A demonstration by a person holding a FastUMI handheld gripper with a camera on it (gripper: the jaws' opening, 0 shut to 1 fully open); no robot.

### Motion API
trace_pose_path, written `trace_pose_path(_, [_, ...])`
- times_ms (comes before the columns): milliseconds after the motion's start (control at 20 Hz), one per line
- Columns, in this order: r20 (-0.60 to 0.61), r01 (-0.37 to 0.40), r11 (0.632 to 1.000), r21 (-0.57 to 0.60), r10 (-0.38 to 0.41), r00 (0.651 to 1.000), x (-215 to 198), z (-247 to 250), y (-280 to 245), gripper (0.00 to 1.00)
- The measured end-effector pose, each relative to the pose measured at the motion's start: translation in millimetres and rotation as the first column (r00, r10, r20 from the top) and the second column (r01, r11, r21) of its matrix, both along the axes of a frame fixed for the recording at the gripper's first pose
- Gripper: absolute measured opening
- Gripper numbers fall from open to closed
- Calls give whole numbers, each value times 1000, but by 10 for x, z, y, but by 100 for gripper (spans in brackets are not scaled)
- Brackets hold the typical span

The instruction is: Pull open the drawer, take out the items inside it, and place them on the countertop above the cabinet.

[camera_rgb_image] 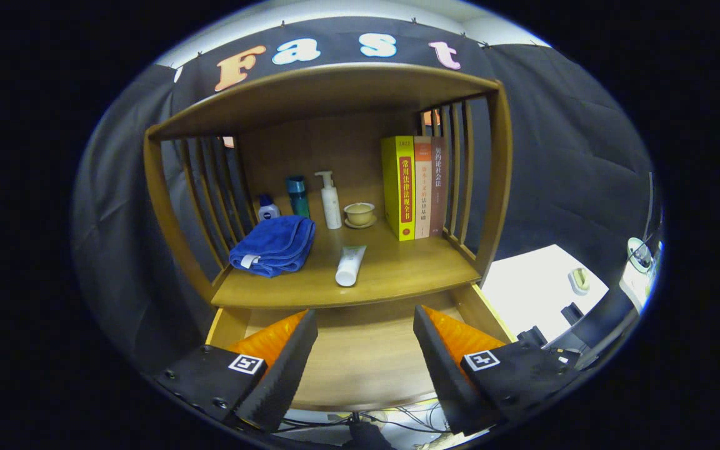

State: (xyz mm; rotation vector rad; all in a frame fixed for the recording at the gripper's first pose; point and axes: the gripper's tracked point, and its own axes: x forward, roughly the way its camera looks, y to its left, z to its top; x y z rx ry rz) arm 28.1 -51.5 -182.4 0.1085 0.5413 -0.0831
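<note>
While the drawer stands pulled open, the gripper hovers over it, fingers spread wide and holding nothing; a white tube lies on the countertop beside a blue towel.

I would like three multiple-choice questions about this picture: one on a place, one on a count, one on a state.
1. Where does the white tube lie?
A. inside the drawer
B. on the countertop, right of the blue towel
C. on top of the books

2. How many books stand on the countertop?
A. one
B. three
C. five

3. What state is the gripper in?
A. open, holding nothing
B. shut on the towel
C. shut on the tube

Answers:
1 B, the tube lies flat beside the towel.
2 B, three spines stand side by side.
3 A, the fingers are spread apart over the open drawer, with bare wood between them.
</note>
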Motion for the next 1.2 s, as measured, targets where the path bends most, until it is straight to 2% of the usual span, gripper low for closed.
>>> trace_pose_path(250, [136, 47, 998, -36, -41, 990, -493, 99, -126, 99])
trace_pose_path(400, [153, 51, 997, -55, -42, 987, -839, -132, -147, 100])
trace_pose_path(600, [177, 59, 998, -25, -54, 983, -1171, -447, -102, 100])
trace_pose_path(950, [143, -5, 998, -64, 14, 990, -1376, -1082, 144, 100])
trace_pose_path(1200, [144, -33, 997, -71, 43, 989, -1341, -1277, 242, 100])
